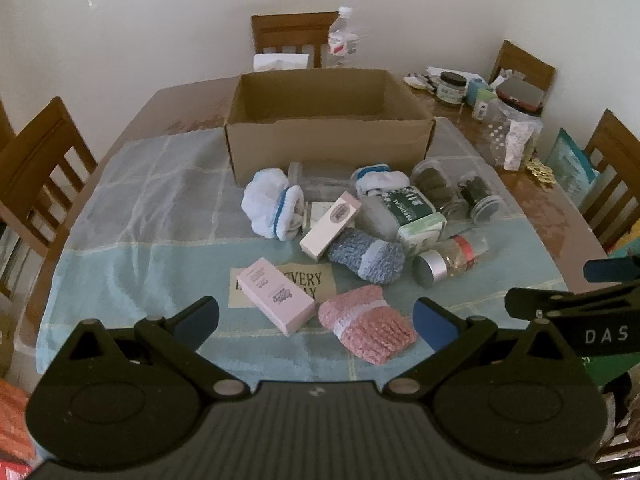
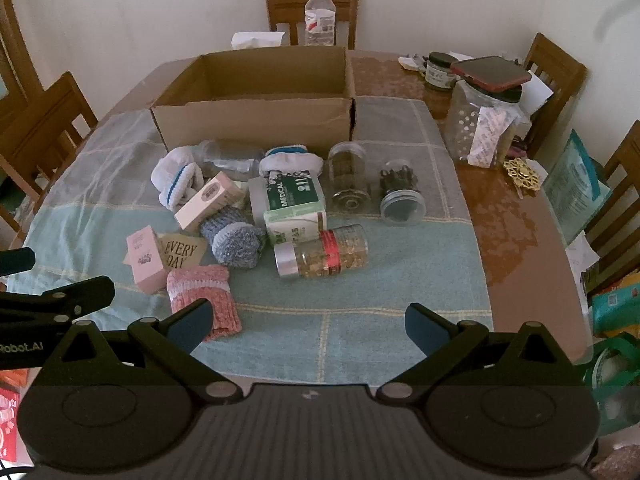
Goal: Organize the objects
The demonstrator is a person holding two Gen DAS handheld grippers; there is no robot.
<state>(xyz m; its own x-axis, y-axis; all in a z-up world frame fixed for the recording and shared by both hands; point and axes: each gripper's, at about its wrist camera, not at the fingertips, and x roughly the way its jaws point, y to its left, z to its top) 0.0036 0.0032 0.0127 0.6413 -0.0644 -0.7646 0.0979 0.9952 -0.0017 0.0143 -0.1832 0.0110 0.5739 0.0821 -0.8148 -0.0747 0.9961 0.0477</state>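
An open cardboard box (image 1: 328, 142) (image 2: 256, 122) stands at the back of a cloth-covered table. In front of it lies a pile: pink knitted sock roll (image 1: 366, 326) (image 2: 202, 294), blue sock roll (image 1: 366, 258) (image 2: 236, 240), white socks (image 1: 272, 206) (image 2: 176, 180), two pink cartons (image 1: 278, 296) (image 1: 330, 226), a green medical pack (image 1: 414, 210) (image 2: 294, 202), and jars lying on their sides (image 1: 450, 260) (image 2: 322, 252). My left gripper (image 1: 316, 318) is open and empty, hovering just short of the pink roll. My right gripper (image 2: 308, 326) is open and empty over bare cloth.
Wooden chairs (image 1: 38, 176) (image 2: 312, 12) ring the table. A water bottle (image 2: 320, 16) and tissues (image 2: 258, 39) stand behind the box. Jars, a phone on a large jar (image 2: 486, 116) and clutter fill the back right. Bags (image 2: 608, 352) sit at the right.
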